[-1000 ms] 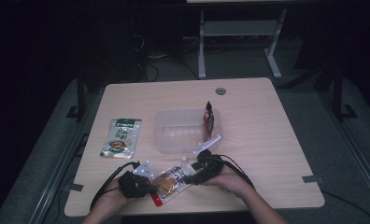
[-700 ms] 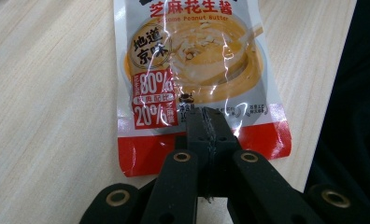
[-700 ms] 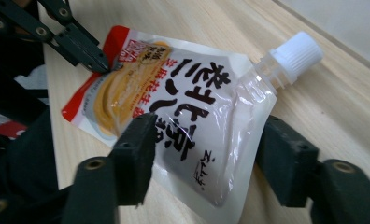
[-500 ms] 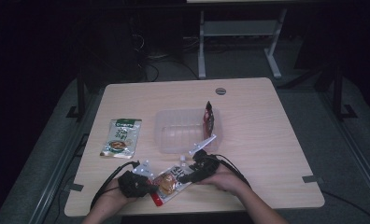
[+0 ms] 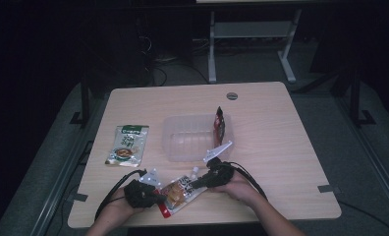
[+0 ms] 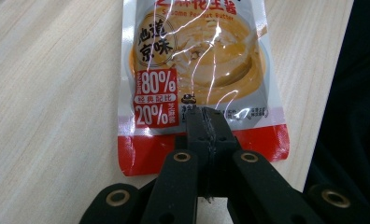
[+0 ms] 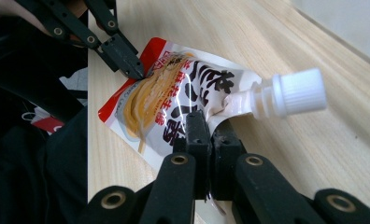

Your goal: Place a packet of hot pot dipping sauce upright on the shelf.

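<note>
Pouch: glossy sauce pouch point(image 5: 180, 192) with a red bottom band and white screw cap point(image 7: 299, 92), lying at the tabletop point(image 5: 281, 147) near edge.
Writing: "80%", "20%", seemingly "Sesame Peanut Butter", partly cut off.
Left hand-held gripper point(image 6: 205, 122): pinching the red bottom.
Right hand-held gripper point(image 7: 205, 128): jaws just closed, pinching the pouch beside the spout.

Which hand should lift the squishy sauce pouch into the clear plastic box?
Probably the right. The right gripper pinches the glossy orange-and-white spouted sauce pouch near its white screw cap, on the side nearer the clear plastic box. The left gripper pinches the pouch's red bottom edge, farther off.
</note>
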A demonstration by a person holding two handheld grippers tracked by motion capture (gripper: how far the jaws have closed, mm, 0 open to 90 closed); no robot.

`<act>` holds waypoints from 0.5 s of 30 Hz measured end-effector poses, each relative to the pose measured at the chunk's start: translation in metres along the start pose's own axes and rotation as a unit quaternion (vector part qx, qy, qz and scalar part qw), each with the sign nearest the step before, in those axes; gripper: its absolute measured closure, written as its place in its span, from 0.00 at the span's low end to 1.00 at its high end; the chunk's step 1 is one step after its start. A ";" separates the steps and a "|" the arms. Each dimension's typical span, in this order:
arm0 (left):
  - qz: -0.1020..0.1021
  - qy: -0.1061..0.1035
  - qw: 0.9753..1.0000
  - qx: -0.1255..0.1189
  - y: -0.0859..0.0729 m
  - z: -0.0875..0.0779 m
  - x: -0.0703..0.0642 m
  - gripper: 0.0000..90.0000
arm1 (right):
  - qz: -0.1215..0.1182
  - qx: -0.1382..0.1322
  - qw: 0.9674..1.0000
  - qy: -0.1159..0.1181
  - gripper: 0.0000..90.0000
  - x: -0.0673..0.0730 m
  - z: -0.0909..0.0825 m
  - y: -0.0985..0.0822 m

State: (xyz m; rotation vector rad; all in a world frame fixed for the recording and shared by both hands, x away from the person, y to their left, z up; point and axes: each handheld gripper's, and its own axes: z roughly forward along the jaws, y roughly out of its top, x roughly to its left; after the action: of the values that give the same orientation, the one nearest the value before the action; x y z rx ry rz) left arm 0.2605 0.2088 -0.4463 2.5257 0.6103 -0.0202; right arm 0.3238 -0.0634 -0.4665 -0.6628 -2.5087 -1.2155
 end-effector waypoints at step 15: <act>0.014 0.003 0.999 -0.049 0.004 -0.006 -0.002 1.00 | -0.030 -0.036 0.999 0.021 0.99 0.020 -0.013 0.007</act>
State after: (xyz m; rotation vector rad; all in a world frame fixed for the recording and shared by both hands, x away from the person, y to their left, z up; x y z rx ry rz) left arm 0.2599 0.2080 -0.4386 2.4390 0.5640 0.0267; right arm 0.3109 -0.0642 -0.4453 -0.5761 -2.4767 -1.3334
